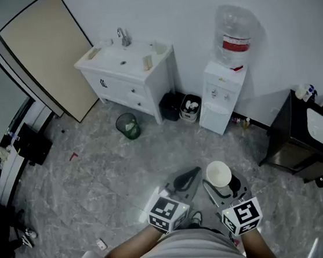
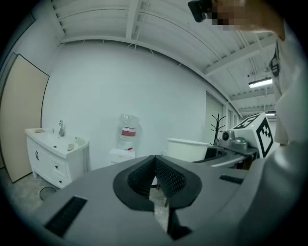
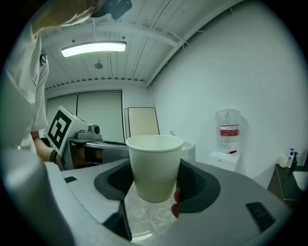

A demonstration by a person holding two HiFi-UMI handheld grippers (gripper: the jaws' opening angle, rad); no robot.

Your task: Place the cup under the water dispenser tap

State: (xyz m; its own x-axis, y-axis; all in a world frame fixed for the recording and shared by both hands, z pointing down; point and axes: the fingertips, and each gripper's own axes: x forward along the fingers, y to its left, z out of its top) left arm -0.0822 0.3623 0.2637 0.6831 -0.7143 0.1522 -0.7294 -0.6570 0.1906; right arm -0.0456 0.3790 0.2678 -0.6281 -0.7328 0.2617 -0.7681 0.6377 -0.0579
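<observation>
A white paper cup [image 1: 218, 174] stands upright between the jaws of my right gripper [image 1: 224, 186], whose dark pads press its sides; in the right gripper view the cup [image 3: 154, 166] fills the middle. The white water dispenser [image 1: 222, 96] with its clear bottle [image 1: 235, 33] stands against the far wall, well ahead of the cup; it shows small in the right gripper view as the dispenser [image 3: 226, 146]. My left gripper [image 1: 185, 181] is held beside the right one, its pads [image 2: 166, 177] meeting with nothing between them. The dispenser's taps are too small to make out.
A white sink cabinet [image 1: 128, 71] stands left of the dispenser, with a green bin [image 1: 127, 125] and two dark bins [image 1: 181, 107] on the floor between. A dark table [image 1: 303, 140] is at the right. A beige door panel [image 1: 47, 57] leans at the far left.
</observation>
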